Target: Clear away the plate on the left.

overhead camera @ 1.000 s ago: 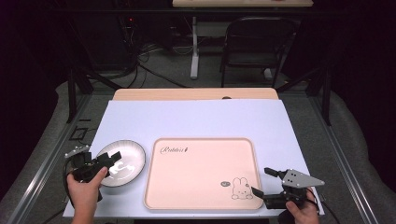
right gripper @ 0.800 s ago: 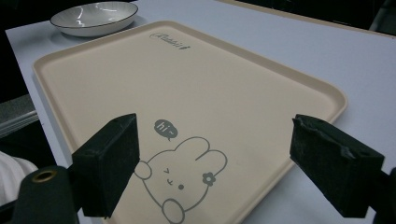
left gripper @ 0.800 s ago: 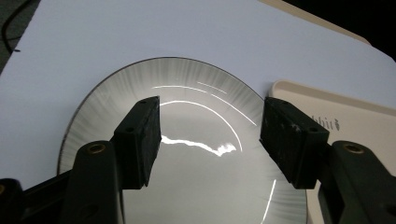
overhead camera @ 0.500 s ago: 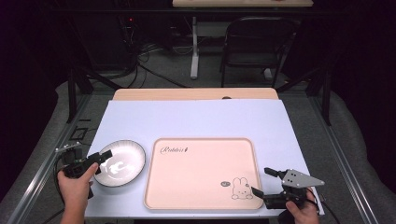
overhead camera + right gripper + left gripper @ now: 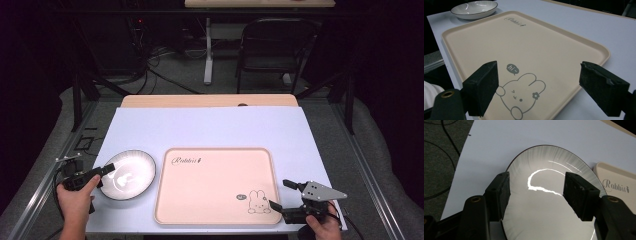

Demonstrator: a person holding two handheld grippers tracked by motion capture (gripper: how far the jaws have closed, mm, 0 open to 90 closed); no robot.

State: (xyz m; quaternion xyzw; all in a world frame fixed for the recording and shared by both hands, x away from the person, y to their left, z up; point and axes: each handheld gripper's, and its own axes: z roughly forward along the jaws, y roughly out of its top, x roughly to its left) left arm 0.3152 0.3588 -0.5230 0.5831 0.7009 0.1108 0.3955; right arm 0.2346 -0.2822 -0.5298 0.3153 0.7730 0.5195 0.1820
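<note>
The plate point(image 5: 126, 174) lay on the white table cover point(image 5: 210, 127) at the near left, just left of the pink tray point(image 5: 216, 185). The left gripper point(image 5: 106, 169) stood at the plate's left rim, its jaws wide apart with the rim between them, not gripping, the left hand point(image 5: 76, 199) reaching in low from the near-left edge. The right gripper point(image 5: 282, 196) rested wide open at the tray's near right corner.

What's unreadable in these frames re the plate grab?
- Plate near rim: left gripper view, cut off by the bottom edge and hidden behind the jaws.
- Jaw-to-plate contact: high view, left gripper too small to tell.
- Tray near corner: right gripper view, hidden behind the jaws.
</note>
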